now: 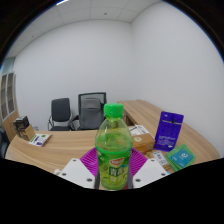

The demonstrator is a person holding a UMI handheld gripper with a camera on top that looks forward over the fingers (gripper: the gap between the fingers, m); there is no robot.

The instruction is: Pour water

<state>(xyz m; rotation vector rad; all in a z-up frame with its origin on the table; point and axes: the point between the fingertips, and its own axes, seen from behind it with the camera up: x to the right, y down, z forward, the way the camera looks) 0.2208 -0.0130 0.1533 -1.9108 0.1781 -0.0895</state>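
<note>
You are looking at an evenly lit room: soft light falls from a ceiling fixture (62, 3) overhead, washing the pale walls (90, 50) with little contrast. Shadows are faint and short under the things on the table (70, 148). The green bottle (113, 145) nearest the lens is bright, with a pale sheen on its cap. Straight lines bow hard toward the rim (the wide lens bends wall and ceiling edges), and detail is coarse throughout, softest on the far chairs (78, 112).

Your gripper (113, 172) has the green bottle (113, 145) blocking between its fingers. Purple pouch (168, 129) and teal packet (181, 156) obstruct right; desk (60, 148) left lies passable.
</note>
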